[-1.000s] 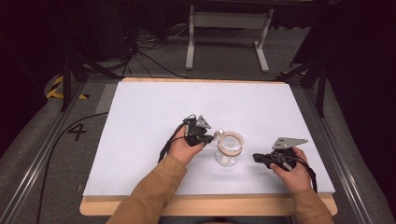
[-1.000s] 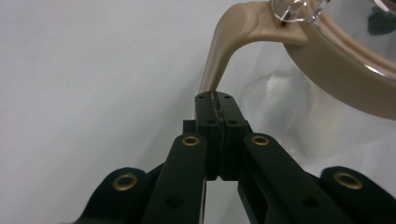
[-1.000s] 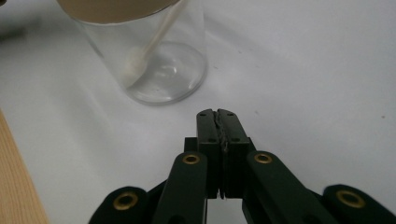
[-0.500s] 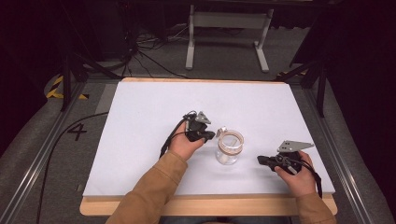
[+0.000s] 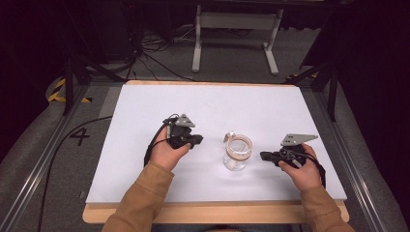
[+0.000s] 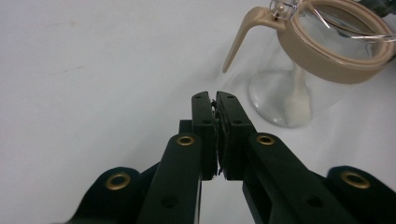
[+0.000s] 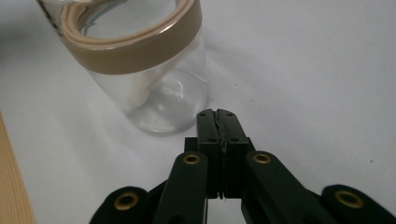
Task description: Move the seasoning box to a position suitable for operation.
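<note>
Jar (image 5: pixel 237 153): clear glass, tan collar, standing upright on the white table (image 5: pixel 145 121), right of centre and toward the near edge; a tan lever sticks out from the collar on its far-left side.
Lid: glass, sitting in the tan ring on top of the jar; whether it is latched, I cannot tell.
Left tool (image 5: pixel 197 140): held in the left hand (image 5: pixel 167 150), low over the table just left of the jar, tip pointing toward it but apart from it; jaws pressed together, nothing between them. In the left gripper view the jar (image 6: pixel 322 60) sits up and to the right of the tip (image 6: pixel 215 99), with a clear gap.
Right tool (image 5: pixel 264 155): held in the right hand (image 5: pixel 300 170), just right of the jar, tip aimed at it; jaws together and empty. In the right gripper view the tip (image 7: pixel 217 113) sits near the jar's base (image 7: pixel 154 70), not touching.
Table edge: wood strip along the near side, sleeves (image 5: pixel 140 203) coming in over it.
</note>
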Motion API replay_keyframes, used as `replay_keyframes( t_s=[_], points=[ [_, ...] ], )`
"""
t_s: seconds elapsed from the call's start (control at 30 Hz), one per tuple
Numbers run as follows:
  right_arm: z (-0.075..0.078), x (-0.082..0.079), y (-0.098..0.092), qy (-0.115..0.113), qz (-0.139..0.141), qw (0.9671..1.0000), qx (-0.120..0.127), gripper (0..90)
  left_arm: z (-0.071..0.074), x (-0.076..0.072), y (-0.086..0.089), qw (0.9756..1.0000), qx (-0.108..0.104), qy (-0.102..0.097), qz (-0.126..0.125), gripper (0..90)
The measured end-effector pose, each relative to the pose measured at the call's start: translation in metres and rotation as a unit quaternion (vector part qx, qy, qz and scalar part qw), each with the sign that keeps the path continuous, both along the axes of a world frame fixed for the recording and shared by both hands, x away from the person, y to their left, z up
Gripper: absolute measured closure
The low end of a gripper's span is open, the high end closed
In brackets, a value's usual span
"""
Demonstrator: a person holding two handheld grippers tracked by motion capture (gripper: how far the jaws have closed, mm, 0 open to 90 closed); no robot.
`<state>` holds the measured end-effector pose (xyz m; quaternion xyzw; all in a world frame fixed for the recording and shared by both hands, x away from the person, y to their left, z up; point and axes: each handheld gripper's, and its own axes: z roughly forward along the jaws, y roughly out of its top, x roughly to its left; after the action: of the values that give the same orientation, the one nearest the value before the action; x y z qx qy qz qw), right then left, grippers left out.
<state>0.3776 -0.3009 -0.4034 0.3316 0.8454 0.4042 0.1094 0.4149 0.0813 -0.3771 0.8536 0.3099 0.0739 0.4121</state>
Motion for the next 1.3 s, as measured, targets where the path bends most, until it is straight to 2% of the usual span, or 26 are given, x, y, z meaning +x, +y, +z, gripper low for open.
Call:
replay_keyframes(
  t_s=[0.1, 0.13, 0.23, 0.3, 0.37, 0.47, 0.67, 1.17, 1.3],
  points=[
    [0.002, 0.006, 0.008, -0.001, 0.012, 0.9997, -0.02, 89.7, 0.002, -0.007, 0.008, 0.9995, 0.017, 0.013, 0.023, 86.5],
    [0.001, 0.008, 0.011, -0.002, 0.015, 0.9995, -0.026, 89.7, 0.003, -0.008, 0.01, 0.9994, 0.02, 0.016, 0.022, 86.5],
    [-0.001, 0.013, 0.019, -0.001, 0.023, 0.9991, -0.035, 89.7, 0.004, -0.013, 0.017, 0.9989, 0.007, 0.043, 0.016, 86.9],
    [-0.003, 0.016, 0.025, 0.001, 0.029, 0.9989, -0.037, 89.7, 0.003, -0.015, 0.019, 0.9987, 0.001, 0.05, 0.013, 86.5],
    [-0.005, 0.017, 0.031, 0.004, 0.036, 0.9984, -0.044, 89.7, 0.003, -0.016, 0.022, 0.9986, 0.003, 0.051, 0.015, 86.1],
    [-0.008, 0.018, 0.037, 0.002, 0.03, 0.9967, -0.075, 89.8, 0.003, -0.017, 0.025, 0.9984, 0.0, 0.053, 0.018, 85.6],
    [-0.01, 0.016, 0.042, 0.007, 0.035, 0.9947, -0.096, 89.9, -0.001, -0.015, 0.021, 0.9982, 0.0, 0.058, 0.012, 83.6],
    [-0.016, 0.004, 0.061, 0.022, 0.069, 0.9925, -0.099, 89.9, -0.003, -0.008, 0.018, 0.9979, -0.005, 0.065, 0.004, 84.0],
    [-0.019, -0.001, 0.069, 0.025, 0.082, 0.9915, -0.098, 89.9, -0.004, -0.008, 0.015, 0.9975, -0.01, 0.069, -0.006, 82.7]
  ],
)
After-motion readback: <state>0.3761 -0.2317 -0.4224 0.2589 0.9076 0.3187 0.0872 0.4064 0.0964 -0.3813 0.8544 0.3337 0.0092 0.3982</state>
